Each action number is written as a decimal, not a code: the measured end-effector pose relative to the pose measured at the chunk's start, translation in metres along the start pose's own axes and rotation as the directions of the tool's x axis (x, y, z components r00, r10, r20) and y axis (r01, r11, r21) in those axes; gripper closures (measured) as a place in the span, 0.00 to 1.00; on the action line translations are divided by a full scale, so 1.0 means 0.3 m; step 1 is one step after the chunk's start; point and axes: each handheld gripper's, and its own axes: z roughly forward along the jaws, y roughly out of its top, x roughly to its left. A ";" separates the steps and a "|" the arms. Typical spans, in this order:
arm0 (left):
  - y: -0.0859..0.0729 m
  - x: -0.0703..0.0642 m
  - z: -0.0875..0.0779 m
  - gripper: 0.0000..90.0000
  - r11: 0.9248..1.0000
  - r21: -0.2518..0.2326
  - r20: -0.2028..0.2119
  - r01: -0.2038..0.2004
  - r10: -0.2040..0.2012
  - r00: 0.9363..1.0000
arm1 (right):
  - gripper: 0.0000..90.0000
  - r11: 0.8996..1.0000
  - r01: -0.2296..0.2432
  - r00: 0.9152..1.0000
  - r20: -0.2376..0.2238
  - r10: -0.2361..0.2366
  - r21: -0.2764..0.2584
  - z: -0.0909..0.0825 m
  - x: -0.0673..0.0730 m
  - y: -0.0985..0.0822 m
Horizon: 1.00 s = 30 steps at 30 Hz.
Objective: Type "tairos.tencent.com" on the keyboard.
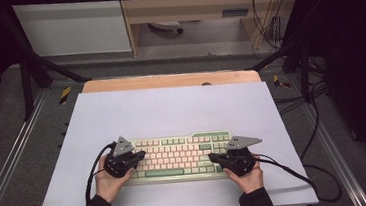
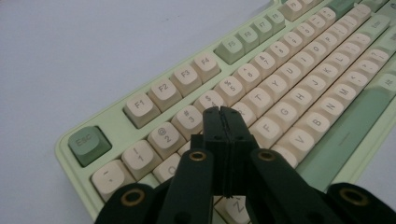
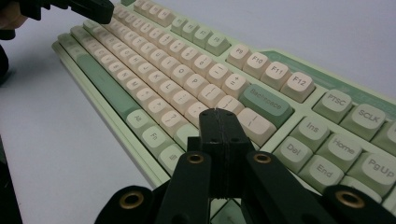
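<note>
1. Keyboard (image 1: 178, 156), pale green with cream keys, lay on the white sheet (image 1: 171, 109) that covered the table (image 1: 169, 80), toward the 6 o'clock edge of the sheet in the high view.
2. At the keyboard's 9 o'clock end the left gripper (image 1: 140, 157) was held in the person's left hand (image 1: 108, 182), its tip pointing toward 3 o'clock over the keys.
3. At the 3 o'clock end the right gripper (image 1: 212, 157) sat in the right hand (image 1: 249, 177), its tip pointing toward 9 o'clock across the keys.
4. In the left gripper view the left gripper (image 2: 224, 112) had its jaws pressed together with nothing between them, the tip over the number row and the letter rows next to it; whether it touched a key could not be told.
5. Esc key (image 2: 88, 144), dark green, sat at 9 o'clock of that tip.
6. In the right gripper view the right gripper (image 3: 224, 114) was likewise closed and empty, its tip just at 6 o'clock of the green Backspace key (image 3: 266, 105).
7. Contact with the keys there could not be judged.
8. A black cable (image 1: 297, 173) trailed from the right gripper toward 4 o'clock.
</note>
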 end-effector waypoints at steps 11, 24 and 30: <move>-0.046 0.036 -0.078 0.99 1.000 -0.013 -0.020 0.020 -0.020 1.000 | 1.00 1.000 0.012 0.999 -0.030 -0.012 -0.005 0.038 0.042 0.040; -0.101 0.073 -0.121 0.99 0.998 -0.019 -0.034 0.056 -0.057 0.998 | 1.00 1.000 0.018 0.998 -0.068 -0.017 0.006 0.102 0.089 0.071; -0.113 0.078 -0.124 0.99 0.998 -0.021 -0.030 0.067 -0.068 0.997 | 1.00 1.000 0.022 0.996 -0.083 -0.021 0.011 0.132 0.110 0.085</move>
